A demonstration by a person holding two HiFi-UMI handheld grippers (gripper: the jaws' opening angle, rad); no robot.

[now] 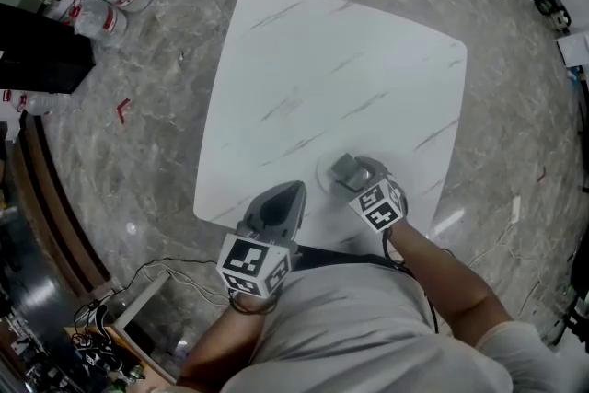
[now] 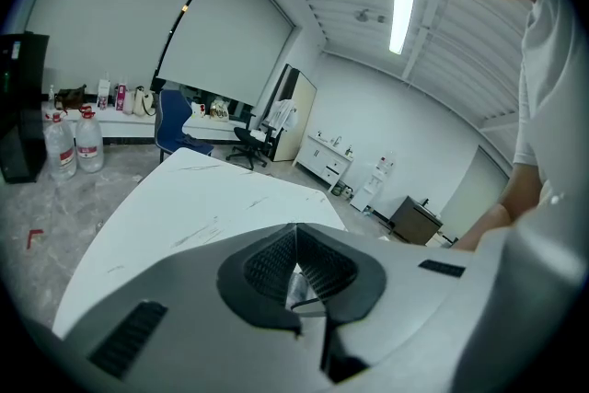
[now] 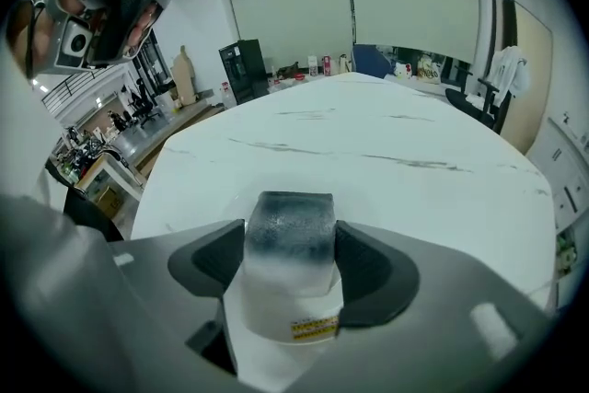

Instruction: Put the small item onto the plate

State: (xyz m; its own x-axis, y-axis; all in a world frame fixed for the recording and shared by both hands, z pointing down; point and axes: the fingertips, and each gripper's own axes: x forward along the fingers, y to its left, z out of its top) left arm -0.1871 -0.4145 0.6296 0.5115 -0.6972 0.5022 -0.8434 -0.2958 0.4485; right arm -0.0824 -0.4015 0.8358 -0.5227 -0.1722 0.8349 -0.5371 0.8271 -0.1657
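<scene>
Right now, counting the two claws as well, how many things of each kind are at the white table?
Claws: 2, the left claw and the right claw
Plate: 1
Small grey block, gripped in the right claw: 1
Total: 4

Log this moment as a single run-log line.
right gripper: shut on grey block | grey block: over white plate, contact unclear | left gripper: shut, empty, left of white plate

Table (image 1: 304, 78) glossy white marble-look; small item (image 3: 290, 235) frosted, translucent
</scene>
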